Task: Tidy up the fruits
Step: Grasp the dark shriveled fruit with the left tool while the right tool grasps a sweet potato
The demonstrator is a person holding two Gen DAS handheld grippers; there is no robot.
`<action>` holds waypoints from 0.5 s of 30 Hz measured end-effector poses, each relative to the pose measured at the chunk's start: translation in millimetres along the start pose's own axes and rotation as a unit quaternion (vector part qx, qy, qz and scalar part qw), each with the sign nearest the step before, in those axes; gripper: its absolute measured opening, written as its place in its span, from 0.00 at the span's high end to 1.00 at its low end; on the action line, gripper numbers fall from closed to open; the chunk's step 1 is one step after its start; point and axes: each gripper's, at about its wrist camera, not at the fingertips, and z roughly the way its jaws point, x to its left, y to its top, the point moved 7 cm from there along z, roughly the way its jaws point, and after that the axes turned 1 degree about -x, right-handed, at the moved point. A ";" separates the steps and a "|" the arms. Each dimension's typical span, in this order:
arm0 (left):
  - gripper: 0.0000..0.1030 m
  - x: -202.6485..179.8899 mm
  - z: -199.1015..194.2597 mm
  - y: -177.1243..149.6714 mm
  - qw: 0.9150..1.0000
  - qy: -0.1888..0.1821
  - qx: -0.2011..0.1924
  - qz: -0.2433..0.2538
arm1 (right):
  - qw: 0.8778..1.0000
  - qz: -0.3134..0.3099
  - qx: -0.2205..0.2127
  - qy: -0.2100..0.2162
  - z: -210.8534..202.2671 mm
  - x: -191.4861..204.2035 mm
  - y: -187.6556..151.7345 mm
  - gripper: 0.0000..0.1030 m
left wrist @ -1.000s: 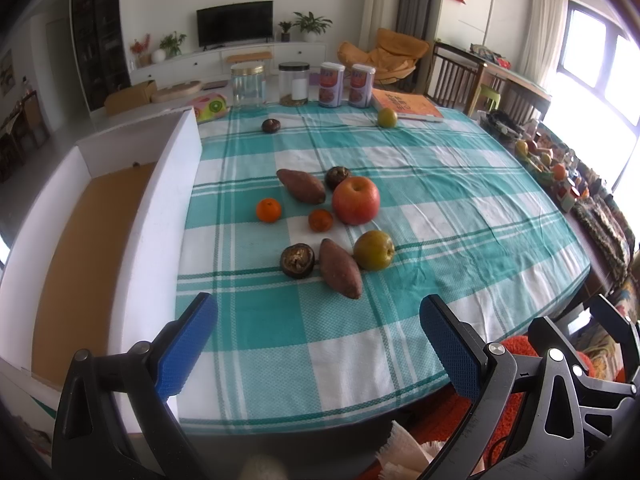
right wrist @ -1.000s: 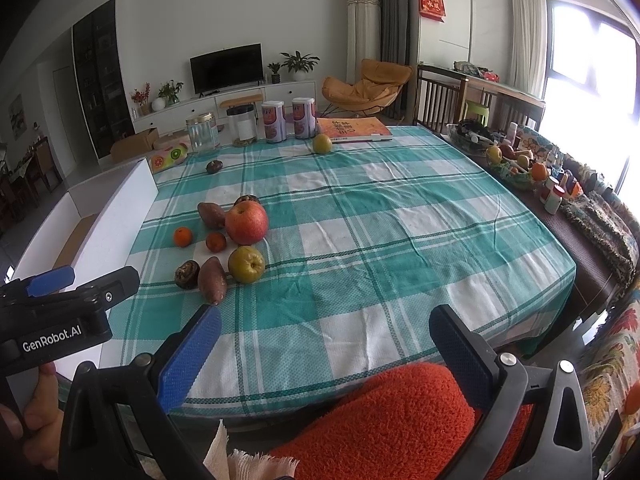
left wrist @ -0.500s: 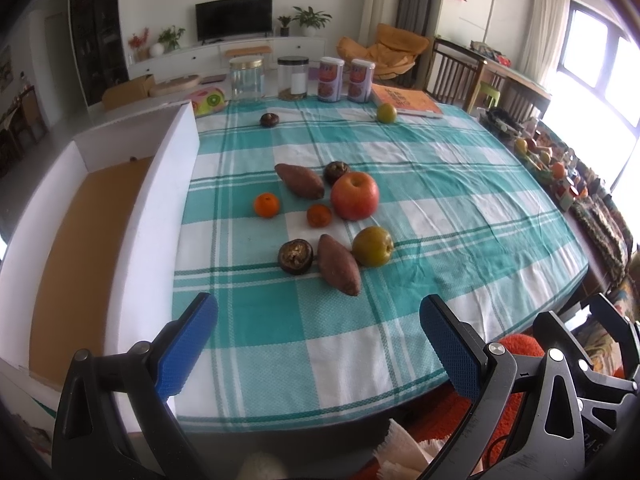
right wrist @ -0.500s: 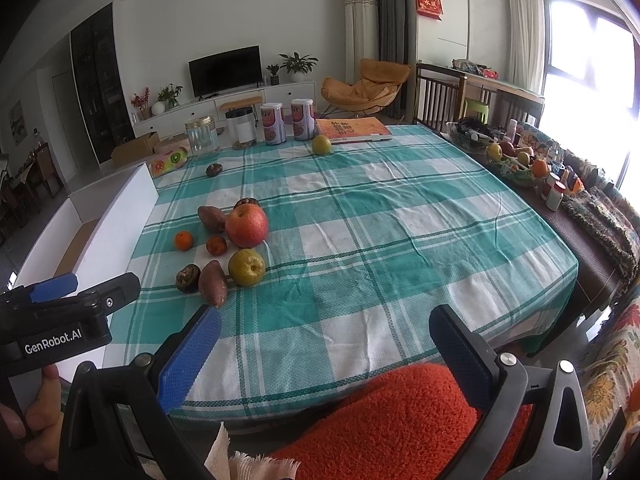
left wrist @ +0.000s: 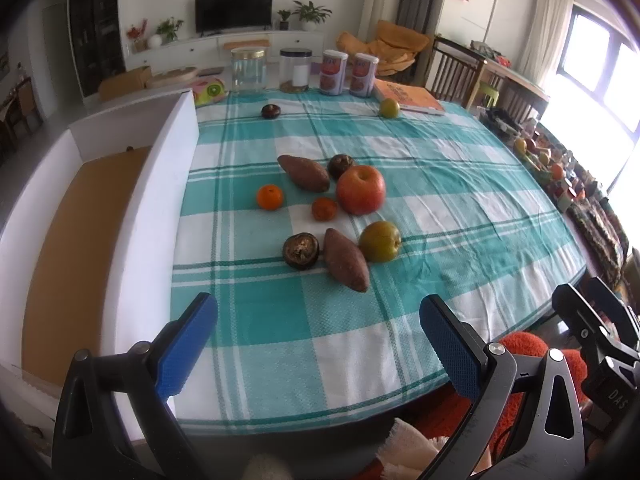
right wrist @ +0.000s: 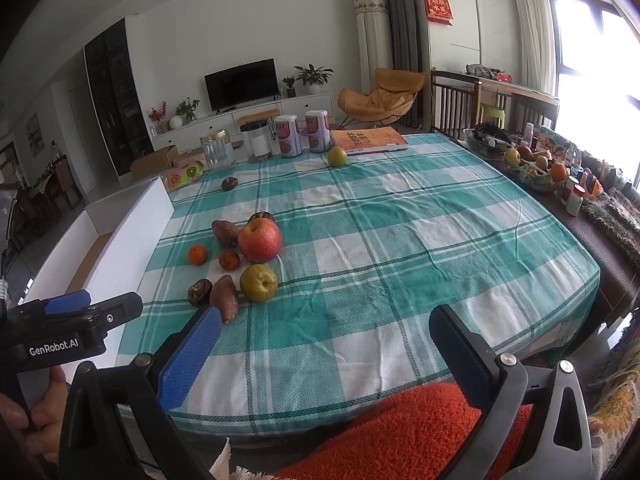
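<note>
We see the left gripper [left wrist: 318, 334] with its blue fingers [left wrist: 188, 344] spread wide and holding nothing, poised above the near edge of the desk [left wrist: 460, 184], which is covered by a teal-and-white checked cloth. The right gripper [right wrist: 324, 354] is equally wide and empty, over the same near edge.

The fruits lie loose on the cloth in a cluster on its left half: a red apple [left wrist: 360, 189], a green-yellow apple [left wrist: 379, 241] nearer to us, two small oranges [left wrist: 269, 197] [left wrist: 324, 209], two sweet potatoes [left wrist: 303, 173] [left wrist: 345, 259], and two dark round fruits [left wrist: 301, 250] [left wrist: 341, 165]. The near dark fruit touches the near sweet potato. Farther back, well apart from the cluster, we find another dark fruit [left wrist: 271, 111] and a green fruit [left wrist: 389, 108] just beside an orange book [left wrist: 408, 97].

At the desk's left edge stands a white box [left wrist: 160, 184] with a brown cardboard floor; no fruit lies in it. Along the far edge stand a glass jar with a gold lid [left wrist: 248, 70], which looks empty, a dark-lidded jar [left wrist: 295, 70] with something brownish at the bottom, and two closed cans [left wrist: 333, 72] [left wrist: 363, 75].
</note>
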 end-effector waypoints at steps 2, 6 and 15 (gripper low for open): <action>0.01 2.8 1.2 -5.6 1.000 -0.008 0.003 0.006 | 1.000 0.023 -0.011 -0.006 2.0 -16.0 3.7 0.00; 0.01 0.3 12.1 -23.5 0.999 -0.028 0.025 0.023 | 0.997 0.067 -0.024 -0.027 11.6 -43.1 1.4 0.00; 0.02 18.9 90.8 -31.7 0.996 -0.011 0.084 -0.009 | 0.995 0.099 0.016 0.005 37.7 -40.0 -30.7 0.00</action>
